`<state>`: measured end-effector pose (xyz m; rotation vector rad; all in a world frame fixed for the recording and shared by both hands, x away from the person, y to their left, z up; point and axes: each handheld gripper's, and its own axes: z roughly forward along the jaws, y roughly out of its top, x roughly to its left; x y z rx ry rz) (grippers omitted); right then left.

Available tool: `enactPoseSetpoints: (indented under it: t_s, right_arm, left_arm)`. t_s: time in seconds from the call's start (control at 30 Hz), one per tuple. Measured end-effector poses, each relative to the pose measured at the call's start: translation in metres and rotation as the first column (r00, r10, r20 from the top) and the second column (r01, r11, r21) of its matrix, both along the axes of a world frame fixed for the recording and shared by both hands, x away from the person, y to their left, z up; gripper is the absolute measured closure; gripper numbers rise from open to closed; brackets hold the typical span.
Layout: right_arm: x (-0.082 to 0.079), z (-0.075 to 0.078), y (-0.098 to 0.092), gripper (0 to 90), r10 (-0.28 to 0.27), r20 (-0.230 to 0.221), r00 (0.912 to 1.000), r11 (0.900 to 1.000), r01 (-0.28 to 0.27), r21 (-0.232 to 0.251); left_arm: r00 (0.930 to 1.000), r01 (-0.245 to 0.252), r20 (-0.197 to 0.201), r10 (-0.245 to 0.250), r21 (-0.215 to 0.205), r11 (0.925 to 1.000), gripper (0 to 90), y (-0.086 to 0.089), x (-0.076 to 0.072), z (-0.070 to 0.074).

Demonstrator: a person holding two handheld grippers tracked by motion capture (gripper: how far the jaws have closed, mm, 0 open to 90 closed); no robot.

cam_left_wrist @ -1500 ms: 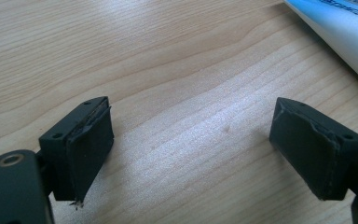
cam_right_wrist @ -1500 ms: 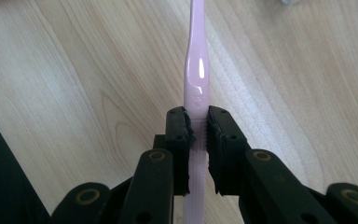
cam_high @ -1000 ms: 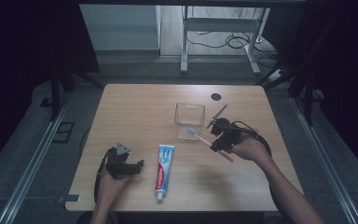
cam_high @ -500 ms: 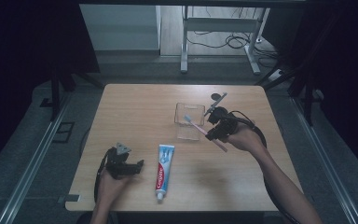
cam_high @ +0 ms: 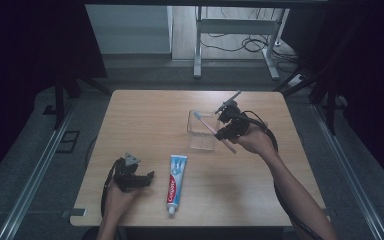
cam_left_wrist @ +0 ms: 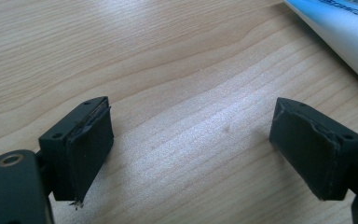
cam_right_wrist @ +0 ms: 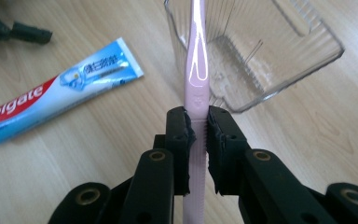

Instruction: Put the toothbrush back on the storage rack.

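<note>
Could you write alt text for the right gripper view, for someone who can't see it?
Two black jaws of the right gripper clamp a pink toothbrush that points into a clear cup on a wooden table. A toothpaste tube lies at left.

The one thing here with writing on it is the toothpaste tube (cam_right_wrist: 56, 95), lying flat on the wooden table (cam_high: 145, 120). In the right gripper view, at the left of the frame, its red band carries the brand "Colgate" in white letters, running along the tube toward the lower left edge. Further up the tube, on the pale blue part, sits a short row of Chinese characters in blue, too small for me to make out. In the high view the same tube (cam_high: 175, 184) lies low in the frame, left of centre, and "Colgate" reads lengthwise along its red half.
</note>
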<state>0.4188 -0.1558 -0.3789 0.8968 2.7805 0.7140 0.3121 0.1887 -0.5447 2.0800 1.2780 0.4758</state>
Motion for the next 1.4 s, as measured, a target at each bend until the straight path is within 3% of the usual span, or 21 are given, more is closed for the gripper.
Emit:
enactPoseSetpoints:
  t_s: [0.57,1.0,1.4]
  right_arm:
    - [0.019,0.008,0.013,78.5,-0.049,0.068,0.9965,0.996,0.044,0.075]
    - [0.033,0.016,0.026,78.5,-0.087,0.126,0.9883,0.989,0.07,0.131]
    - [0.048,0.007,0.032,78.5,-0.122,0.162,0.9791,0.98,0.093,0.175]
  left_arm:
    - [1.0,0.0,0.001,0.0,-0.001,1.0,13.4,0.0,0.0,0.0]
    - [1.0,0.003,0.0,-0.003,-0.002,1.0,13.6,0.0,0.0,0.0]
    - [1.0,0.004,0.001,-0.004,-0.001,1.0,13.6,0.0,0.0,0.0]
